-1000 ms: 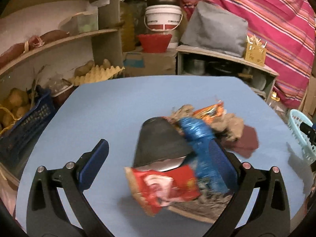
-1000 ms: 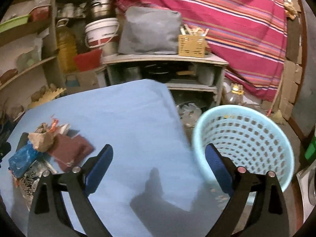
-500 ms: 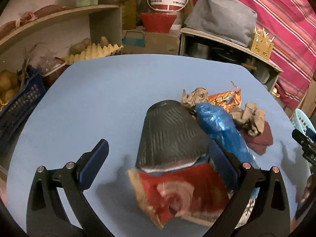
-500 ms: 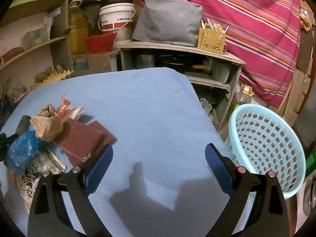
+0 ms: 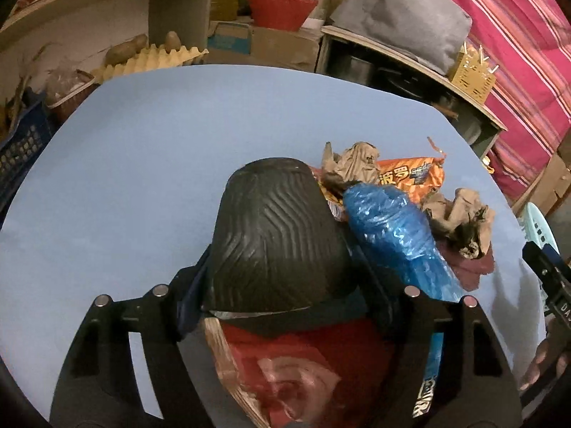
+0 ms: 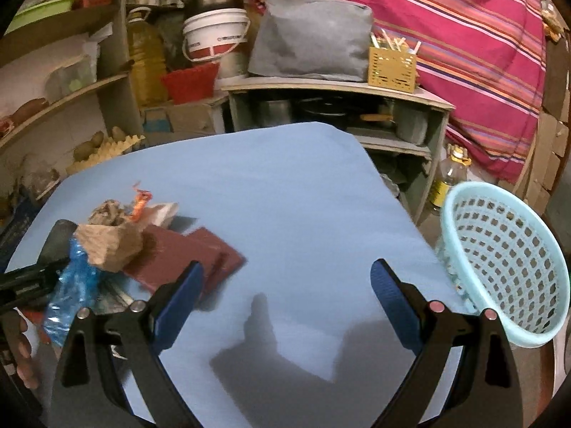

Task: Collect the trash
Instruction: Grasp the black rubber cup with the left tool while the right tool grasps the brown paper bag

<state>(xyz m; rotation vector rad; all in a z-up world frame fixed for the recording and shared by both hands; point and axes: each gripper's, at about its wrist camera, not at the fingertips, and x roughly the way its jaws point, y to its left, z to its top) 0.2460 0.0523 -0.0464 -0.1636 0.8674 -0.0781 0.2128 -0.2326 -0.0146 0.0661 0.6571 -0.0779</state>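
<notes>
Left tongs closing around black ribbed cup on blue worktop, right tongs spread wide, holding nothing

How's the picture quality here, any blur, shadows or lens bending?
Left wrist view: the red wrapper at the bottom is smeared, the black cup sharp. Right wrist view: hard gripper shadows on the blue table. Both views: fisheye bending, dark corners.

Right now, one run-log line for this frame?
left gripper: closing around ribbed black plastic cup | right gripper: open, empty | pale blue perforated basket: right of table
</notes>
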